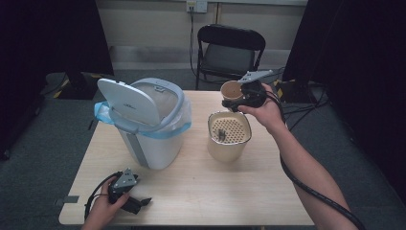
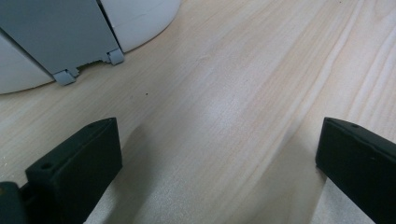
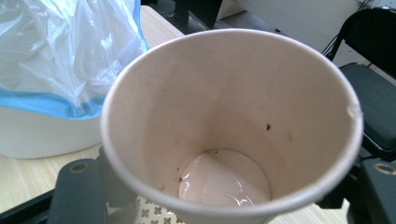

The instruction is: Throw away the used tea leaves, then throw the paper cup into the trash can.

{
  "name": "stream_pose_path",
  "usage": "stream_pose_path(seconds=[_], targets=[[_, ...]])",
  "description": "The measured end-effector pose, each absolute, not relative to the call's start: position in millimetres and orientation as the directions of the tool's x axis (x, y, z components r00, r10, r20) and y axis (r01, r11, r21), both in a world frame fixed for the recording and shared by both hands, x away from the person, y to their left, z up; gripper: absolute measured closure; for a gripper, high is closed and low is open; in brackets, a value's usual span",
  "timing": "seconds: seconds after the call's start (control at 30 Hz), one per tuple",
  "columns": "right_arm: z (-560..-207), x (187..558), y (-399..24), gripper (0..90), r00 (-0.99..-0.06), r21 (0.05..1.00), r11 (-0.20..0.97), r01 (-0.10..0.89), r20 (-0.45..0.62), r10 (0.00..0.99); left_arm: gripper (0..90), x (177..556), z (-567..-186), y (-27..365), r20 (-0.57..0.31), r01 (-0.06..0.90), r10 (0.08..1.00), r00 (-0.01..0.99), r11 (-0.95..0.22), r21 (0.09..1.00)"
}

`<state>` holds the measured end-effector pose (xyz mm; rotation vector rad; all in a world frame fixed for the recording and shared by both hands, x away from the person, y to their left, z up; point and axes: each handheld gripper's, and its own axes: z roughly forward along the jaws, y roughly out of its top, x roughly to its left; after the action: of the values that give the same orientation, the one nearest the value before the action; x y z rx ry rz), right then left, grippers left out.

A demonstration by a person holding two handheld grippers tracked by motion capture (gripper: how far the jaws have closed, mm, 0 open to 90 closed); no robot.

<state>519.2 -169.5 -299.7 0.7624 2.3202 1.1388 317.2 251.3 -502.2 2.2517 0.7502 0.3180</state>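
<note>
A brown paper cup hangs in the air above the far side of the table, my right gripper shut on its wall. In the right gripper view the cup opens toward the camera with a thin wet film and dark specks at its bottom, and a black jaw stands at each side of it. A cream container with a perforated strainer top stands just below and in front of the cup. My left gripper rests open on the table near the front left edge; its jaws stand wide apart over bare wood.
A white bin with a raised lid and a blue-edged plastic liner stands on the left half of the table. Its base is close ahead of the left gripper. A black folding chair stands behind the table.
</note>
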Motion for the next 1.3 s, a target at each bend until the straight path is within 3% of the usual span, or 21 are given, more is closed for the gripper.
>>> stream_pose_path(seconds=[1.3], targets=[[-254,514,-123,26.8,-0.813,0.813,0.521,0.259,-0.108,0.572,0.0,317,-502,251,0.003,0.420,0.602,0.799,-0.562,0.713]])
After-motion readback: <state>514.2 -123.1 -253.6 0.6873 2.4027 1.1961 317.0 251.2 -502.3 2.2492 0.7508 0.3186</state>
